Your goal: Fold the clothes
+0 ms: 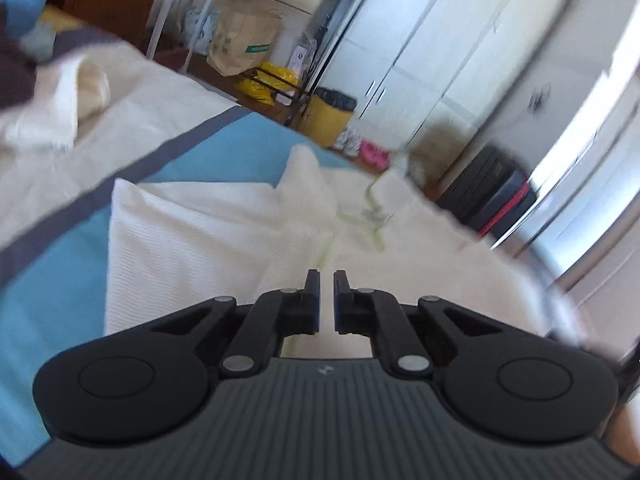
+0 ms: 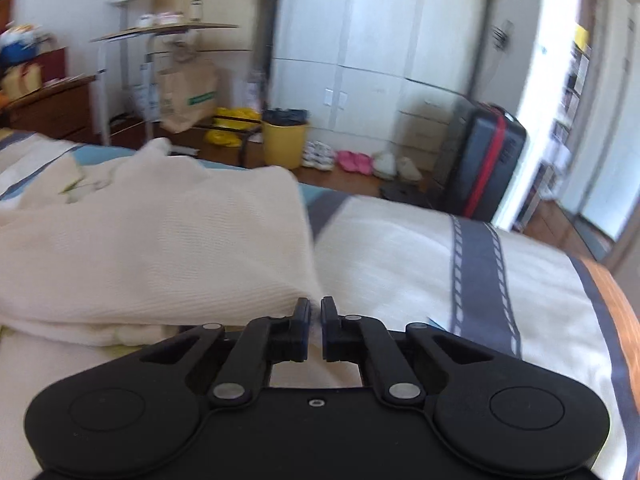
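Nearest in the left wrist view, the left hand-held gripper (image 1: 327,276) has its jaws drawn almost together, only a thin slit between the tips, and cream fabric shows through that slit; whether the cloth is actually pinched there cannot be told. Under and ahead of it the cream knitted garment (image 1: 192,248) lies on the bed (image 1: 60,280), a ribbed panel spread flat to the left and a more rumpled part to the right carrying a faint green print (image 1: 370,220). In the right wrist view the right hand-held gripper (image 2: 315,302) also has its jaws nearly together, and the lower corner of the same garment (image 2: 160,248) comes down right at its fingertips, seemingly nipped between them, though the blur leaves that unsure. The cloth rises from there in a raised fold to the left, while the bedspread's dark grey stripe (image 2: 480,272) runs off to the right. Further along the bed in the left view sits another pale heap of fabric (image 1: 60,100). Beyond the bed's far edge, on the floor, stand a yellow bin (image 2: 285,142), a brown paper bag (image 2: 188,96), pink slippers (image 2: 354,160) and a dark suitcase with a red stripe (image 2: 486,160), with white wardrobe doors (image 2: 360,40) behind them.
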{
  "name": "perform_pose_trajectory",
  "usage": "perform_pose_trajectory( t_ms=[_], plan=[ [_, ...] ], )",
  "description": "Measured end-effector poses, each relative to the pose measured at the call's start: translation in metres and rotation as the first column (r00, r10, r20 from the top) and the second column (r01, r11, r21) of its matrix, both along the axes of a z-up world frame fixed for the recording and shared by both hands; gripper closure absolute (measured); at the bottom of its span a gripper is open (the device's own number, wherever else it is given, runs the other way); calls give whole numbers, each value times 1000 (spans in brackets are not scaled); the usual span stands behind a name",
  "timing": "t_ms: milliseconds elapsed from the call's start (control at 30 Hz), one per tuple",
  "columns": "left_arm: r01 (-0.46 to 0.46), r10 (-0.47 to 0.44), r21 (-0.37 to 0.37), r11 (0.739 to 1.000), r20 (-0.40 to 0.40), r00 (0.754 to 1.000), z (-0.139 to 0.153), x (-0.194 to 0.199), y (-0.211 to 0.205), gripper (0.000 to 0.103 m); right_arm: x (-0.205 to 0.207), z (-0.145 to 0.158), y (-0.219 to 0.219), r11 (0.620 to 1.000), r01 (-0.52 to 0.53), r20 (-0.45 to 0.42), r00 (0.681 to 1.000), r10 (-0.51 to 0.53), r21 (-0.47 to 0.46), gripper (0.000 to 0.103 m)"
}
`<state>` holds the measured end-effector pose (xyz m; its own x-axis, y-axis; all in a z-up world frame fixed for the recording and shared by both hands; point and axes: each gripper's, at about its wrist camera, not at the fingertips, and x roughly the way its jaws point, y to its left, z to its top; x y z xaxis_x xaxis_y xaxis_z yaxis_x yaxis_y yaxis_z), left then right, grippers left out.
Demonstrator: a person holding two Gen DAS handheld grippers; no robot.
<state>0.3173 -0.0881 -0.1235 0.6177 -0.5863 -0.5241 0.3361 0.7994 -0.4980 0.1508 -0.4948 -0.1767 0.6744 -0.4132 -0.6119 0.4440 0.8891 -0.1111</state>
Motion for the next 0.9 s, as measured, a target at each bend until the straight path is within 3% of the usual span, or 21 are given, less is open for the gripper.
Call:
perform_pose_trajectory(
  t_ms=[33,100,167,200,233,267,300,333,367,433,500,533,567,600,633,700,800,900],
  plan=[
    [-10,10,-21,1000,7,1000,5,-1,5,94,-2,2,0,1000,7,11,1000,-8,10,97],
    [-61,58,69,996,52,997,8,-3,10,79,-7,7,4,999,-2,54,999,0,39,96],
    [-34,35,82,996,-13,999,-4,3,16,64,-12,13,7,998,-13,97,995,6,67,87],
    [-13,18,79,997,-55,998,-11,7,19,61,-18,15,7,984,-46,156,988,18,173,87],
    [13,-7,48,999,-121,993,-20,12,22,61,-25,17,7,943,-100,234,972,24,318,85],
    [27,-23,19,999,-177,984,-28,16,23,60,-29,15,8,877,-178,292,955,46,446,85],
    [36,-36,-5,999,-225,974,-36,19,23,58,-29,10,11,818,-242,316,946,78,522,84],
    [45,-43,1,999,-258,965,-43,23,21,55,-25,7,19,807,-263,300,947,112,528,84],
    [44,-38,17,999,-268,963,-49,25,17,48,-21,4,27,816,-270,270,952,145,512,82],
    [32,-18,47,998,-274,962,-60,27,10,45,-11,-2,41,850,-284,209,955,210,443,80],
    [-7,0,-29,1000,-258,966,-62,28,10,39,-3,-7,51,863,-306,174,951,256,401,79],
    [4,-23,-81,997,-239,971,-60,27,9,40,0,-10,52,851,-321,173,947,272,415,76],
    [28,-56,-130,991,-214,975,-57,26,7,49,3,-12,52,828,-335,187,942,279,450,67],
    [48,-75,-154,987,-174,982,-49,23,6,91,3,-14,51,804,-348,210,937,279,483,64],
    [67,-88,-166,984,-128,988,-39,19,4,98,4,-16,50,779,-361,235,932,277,513,57],
    [-4,0,-214,977,-21,1000,-14,3,16,99,5,-19,52,737,-382,271,923,273,558,54],
    [-46,60,-233,972,55,997,20,-15,37,99,4,-19,55,738,-377,278,924,261,560,53],
    [-56,59,-144,988,16,998,11,-15,31,99,2,-17,54,754,-363,277,929,246,548,51]
  ],
)
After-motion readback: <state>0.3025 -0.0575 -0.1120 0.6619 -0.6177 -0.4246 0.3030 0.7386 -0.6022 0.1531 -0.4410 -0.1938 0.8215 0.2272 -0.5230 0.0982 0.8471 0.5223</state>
